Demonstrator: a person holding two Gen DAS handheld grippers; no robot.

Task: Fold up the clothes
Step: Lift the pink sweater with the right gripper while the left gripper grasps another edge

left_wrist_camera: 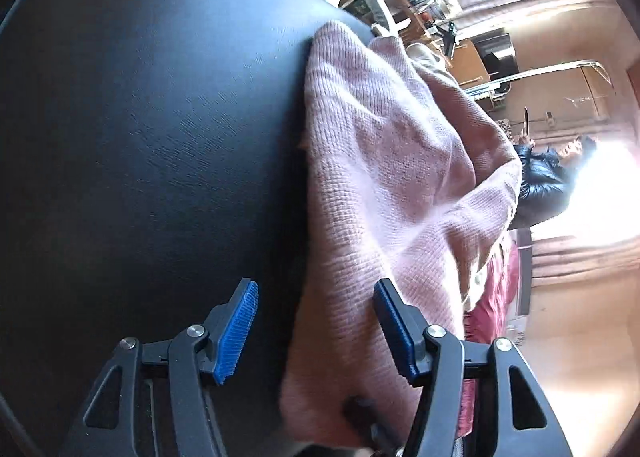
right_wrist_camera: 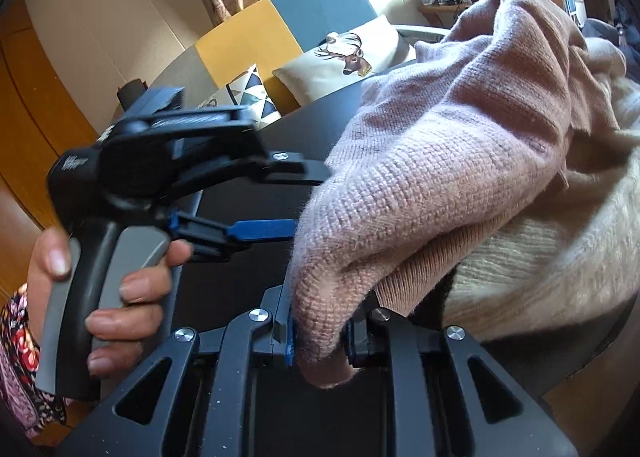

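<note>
A pink knitted sweater [left_wrist_camera: 384,161] lies bunched along one edge of the black round table [left_wrist_camera: 140,117], part of it spilling over the rim. The left gripper [left_wrist_camera: 316,333] hangs just above the table with its blue-padded jaws spread wide; one finger [left_wrist_camera: 236,329] is over the bare black top, the other against the sweater's hem, with cloth between them but not pinched. Seen from the right wrist, the right gripper [right_wrist_camera: 320,341] has its jaws drawn narrow on a thick fold of the same pink sweater [right_wrist_camera: 440,161], the knit bulging out between the pads. To its left, a hand [right_wrist_camera: 120,277] with a patterned sleeve grips the handle of the other tool. A cream fuzzy garment [right_wrist_camera: 560,249] lies beside the sweater near the table's edge. Beyond the table is a sofa with a deer-print cushion [right_wrist_camera: 348,53].
</note>
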